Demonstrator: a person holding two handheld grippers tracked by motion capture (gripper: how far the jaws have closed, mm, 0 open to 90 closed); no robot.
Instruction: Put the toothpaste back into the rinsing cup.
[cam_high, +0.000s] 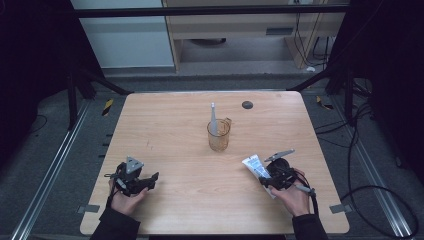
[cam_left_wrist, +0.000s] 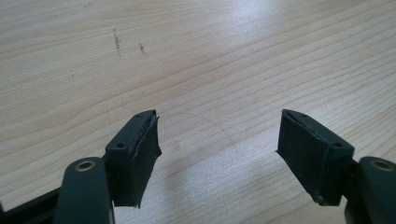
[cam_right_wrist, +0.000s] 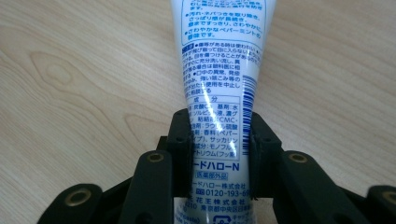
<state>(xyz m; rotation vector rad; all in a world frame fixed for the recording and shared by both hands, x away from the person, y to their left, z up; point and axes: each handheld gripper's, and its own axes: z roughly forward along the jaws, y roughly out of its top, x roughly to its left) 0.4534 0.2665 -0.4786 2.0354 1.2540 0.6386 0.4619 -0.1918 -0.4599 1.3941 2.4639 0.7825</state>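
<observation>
A white and blue toothpaste tube (cam_high: 254, 165) lies on the wooden table (cam_high: 170, 125) at the front right. My right gripper (cam_high: 268, 180) is shut on its lower part. In the right gripper view both pads (cam_right_wrist: 180, 135) press the sides of the tube (cam_right_wrist: 219, 56), which runs away from the jaws over the wood. At the table's middle stands an amber see-through cup (cam_high: 219, 136) with a white toothbrush (cam_high: 213, 116) upright in it. My left gripper (cam_high: 149, 182) rests at the front left, open, with bare wood between its pads (cam_left_wrist: 140, 149).
A small dark round disc (cam_high: 247, 104) sits near the table's far edge. Metal rails and cables run along the floor on both sides. A person's hands (cam_high: 295, 197) hold the grippers near the front edge.
</observation>
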